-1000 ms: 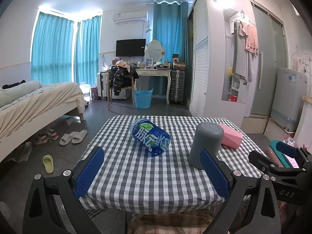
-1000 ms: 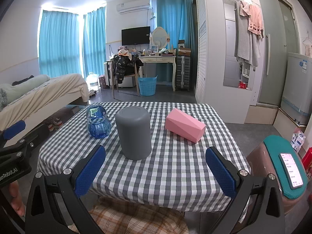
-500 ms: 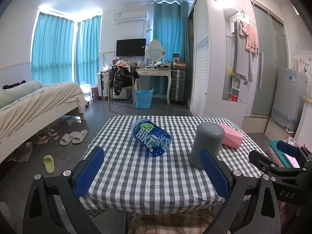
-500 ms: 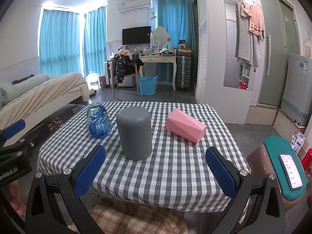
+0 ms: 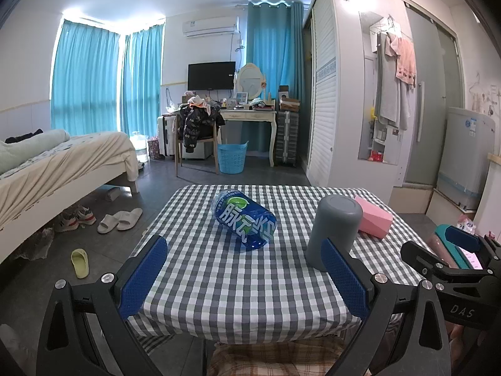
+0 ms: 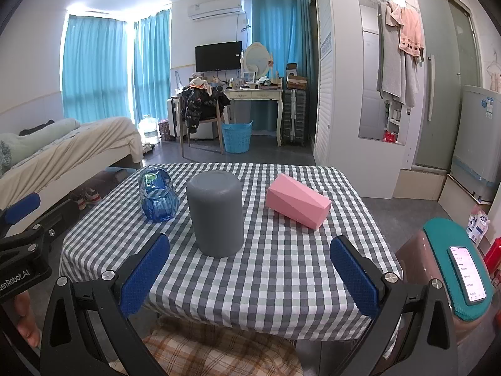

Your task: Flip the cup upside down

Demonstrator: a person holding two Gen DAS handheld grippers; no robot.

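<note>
Left gripper (image 5: 244, 272): yours to hold at the near table edge — blue textured pads spread wide, nothing between them.
Blue bottle (image 6: 158, 199): translucent ribbed plastic with a printed label, lying on its side toward the left of the table; it looks free to roll if nudged.
Grey cup (image 6: 216, 213): the task's thing. A smooth matte cylinder with rounded shoulders, it stands near the table's middle with a closed flat face on top; no opening shows from either view. It reads as resting mouth-down, which is how the task wants it.
Step in hand: your judgement here can go only so far — the cup already stands inverted, so this fits a finished flip with both tools drawn back, or a closed-top cup waiting; the pictures do not settle which.
Next move: none is called for that both readings share; keep both tools clear of the cup.
Pink box (image 6: 297, 205): faceted, hard-edged, matte, lying on its side to the right of the cup, apart from it.
Tablecloth (image 6: 281, 269): grey-and-white check, soft fabric, draped over the edges.
Right gripper (image 6: 250, 269): held before the cup, pads parted wide, gripping nothing.
</note>
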